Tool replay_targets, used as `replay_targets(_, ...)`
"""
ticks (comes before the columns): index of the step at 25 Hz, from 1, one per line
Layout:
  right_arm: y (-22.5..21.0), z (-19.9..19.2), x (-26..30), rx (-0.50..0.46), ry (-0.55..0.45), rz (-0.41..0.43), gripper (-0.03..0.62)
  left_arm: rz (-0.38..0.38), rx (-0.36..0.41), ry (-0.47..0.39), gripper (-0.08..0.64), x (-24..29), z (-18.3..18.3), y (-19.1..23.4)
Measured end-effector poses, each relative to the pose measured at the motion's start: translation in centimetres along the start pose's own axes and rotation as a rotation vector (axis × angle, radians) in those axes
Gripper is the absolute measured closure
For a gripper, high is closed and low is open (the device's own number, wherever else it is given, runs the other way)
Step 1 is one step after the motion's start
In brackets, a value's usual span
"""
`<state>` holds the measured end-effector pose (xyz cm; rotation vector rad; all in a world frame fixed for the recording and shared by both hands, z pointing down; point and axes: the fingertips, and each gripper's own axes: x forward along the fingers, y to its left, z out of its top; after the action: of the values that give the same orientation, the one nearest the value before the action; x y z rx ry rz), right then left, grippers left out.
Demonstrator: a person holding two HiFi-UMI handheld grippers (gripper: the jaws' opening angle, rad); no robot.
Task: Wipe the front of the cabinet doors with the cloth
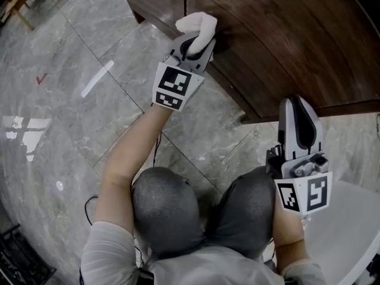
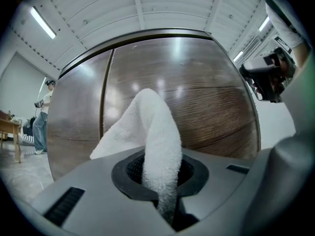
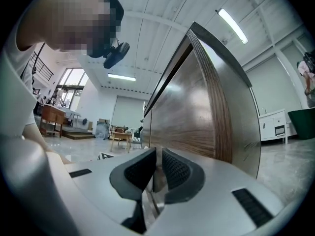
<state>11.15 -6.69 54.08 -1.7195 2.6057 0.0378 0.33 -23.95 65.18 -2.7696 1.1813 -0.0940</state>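
A grey marble-look tile floor (image 1: 71, 117) runs under a dark wood cabinet (image 1: 285, 34), with a white ribbed ceiling and strip lights overhead. The person crouches before it, knees showing in the head view.

The left gripper (image 1: 199, 40) is clamped on a white terry cloth (image 1: 196, 24). Its own view shows the fabric pinched between the pads and rising in a thick fold towards the cabinet doors (image 2: 197, 97). From above, the cloth sits at the door face; whether it actually presses on the wood I cannot tell. The right gripper (image 1: 298, 108) hangs back near the cabinet's right edge with its jaws drawn together on nothing.

As I judge it, the wiping step is in hand, and doing it well means the soft fold meets the wood, not the hard jaws. Keep the grip firm, since only a small tail of cloth is caught. Lean the fold flat onto the panel and stroke along the grain, which runs across the doors. Work up to the seam (image 2: 106, 97) between the two doors and over it, so neither front is missed. The glossy finish mirrors the lights, so streaks should show readily — overlapping passes would suit it.

Beyond the cabinet the hall is open: a wooden table (image 2: 10, 132) at the far left and a person (image 2: 42, 117) standing near it.
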Motion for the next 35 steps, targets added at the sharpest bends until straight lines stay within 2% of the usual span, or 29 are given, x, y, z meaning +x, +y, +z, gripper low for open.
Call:
replay_targets(4,-0.6,0.1,-0.6,0.005,-0.008,-0.002,0.534,-0.031,-0.021,-0.016,0.499,-0.2,0.7,-2.0)
replay_targets(9,-1.2,0.3,-1.5,0.011,-0.005,0.002,0.534,-0.064,-0.009,-0.028,0.499,-0.4,1.5,-4.4)
replay_targets(16,-3.1,0.7,-3.3,0.012,-0.021,-0.030,0.534,-0.109,-0.035,-0.044,0.499,-0.5,2.3,-7.4)
replay_targets(23,-4.2,0.8,-4.4,0.028,-0.034,-0.040,0.534,-0.190,-0.012,-0.057,0.499,-0.9,2.9,-12.4)
replay_targets(28,-4.3,1.0,-4.7,0.024,-0.040,-0.040,0.534,-0.279,0.021,-0.046,0.499,-1.3,2.5,-16.7)
replay_targets(35,-5.2,1.0,-5.6,0.029,-0.040,-0.050,0.534,-0.289,-0.039,-0.040,0.499,-1.2,2.9,-17.8)
